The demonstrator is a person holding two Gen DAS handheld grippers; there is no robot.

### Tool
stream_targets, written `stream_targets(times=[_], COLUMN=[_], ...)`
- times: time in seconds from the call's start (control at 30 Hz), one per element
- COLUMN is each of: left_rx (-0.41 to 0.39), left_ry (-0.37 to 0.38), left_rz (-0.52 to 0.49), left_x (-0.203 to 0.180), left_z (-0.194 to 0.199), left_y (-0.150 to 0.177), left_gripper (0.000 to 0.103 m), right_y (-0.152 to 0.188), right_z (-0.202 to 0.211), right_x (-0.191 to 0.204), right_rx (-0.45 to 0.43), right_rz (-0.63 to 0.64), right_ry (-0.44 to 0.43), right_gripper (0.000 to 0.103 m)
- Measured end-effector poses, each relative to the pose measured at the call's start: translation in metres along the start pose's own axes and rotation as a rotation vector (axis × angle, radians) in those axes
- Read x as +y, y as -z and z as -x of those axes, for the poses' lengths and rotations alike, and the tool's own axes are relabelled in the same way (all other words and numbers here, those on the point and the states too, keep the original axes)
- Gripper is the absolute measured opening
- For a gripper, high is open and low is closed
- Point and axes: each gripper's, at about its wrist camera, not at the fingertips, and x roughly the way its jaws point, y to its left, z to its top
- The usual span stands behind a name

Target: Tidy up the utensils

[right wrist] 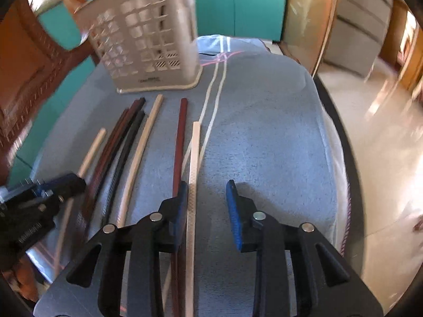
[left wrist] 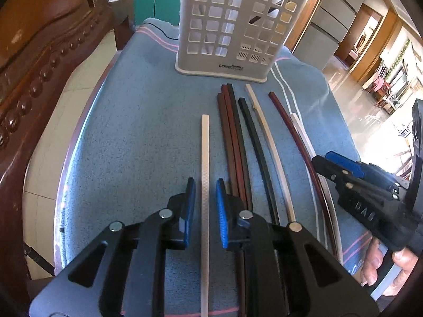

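Looking along my left gripper (left wrist: 205, 198), I see a pale chopstick (left wrist: 205, 158) lying lengthwise between the two blue pads (left wrist: 223, 211). There is a sliver of daylight on either side, so my jaws are slack around it, not pinching. Just right of it lies a bundle of dark red and black chopsticks (left wrist: 235, 137), then another pale one, then a dark red one. At the far end of the blue towel (left wrist: 132, 132) stands the white slotted holder (left wrist: 232, 26). My right gripper (left wrist: 321, 162) shows at the right edge.

Along my right gripper (right wrist: 207, 203), a second cream chopstick (right wrist: 193, 171) runs just beside the left pad. The right pad stands well apart, so these jaws are released with nothing gripped. A dark red chopstick (right wrist: 179, 145) lies close on the left.

I judge these sticks to be light, stiff and smooth, likely to roll or skid on the nap. I would pinch across the flat sides near the thick near end, squarely, so the stick cannot swivel on its way to the holder.
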Motion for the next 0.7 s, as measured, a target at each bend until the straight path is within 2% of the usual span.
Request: stream_targets(times=[0.07,0.2,0.33,0.7], left_rx=[0.003,0.043,0.049,0.041], left_ry=[-0.009,-0.032,-0.062,-0.079], left_rz=[-0.008,-0.015,-0.027,-0.047], left_x=[-0.003,-0.007,-0.011,-0.013], left_z=[-0.002,-0.010,-0.016,-0.012], left_y=[-0.002,-0.019,-0.031,-0.022], left_gripper=[0.017,0.017,0.017,0.018], right_y=[0.000,-0.008,-0.019,-0.042], right_z=[-0.001,-0.007,-0.016,-0.028], right_x=[0.007,0.008,0.007,0.011], right_rx=[-0.010,-0.006,-0.009,0.028], right_rz=[0.036,0.028,0.036,0.079], right_ry=[0.040,0.043,0.044,0.033], right_gripper=[0.029,0.030,0.030,0.032])
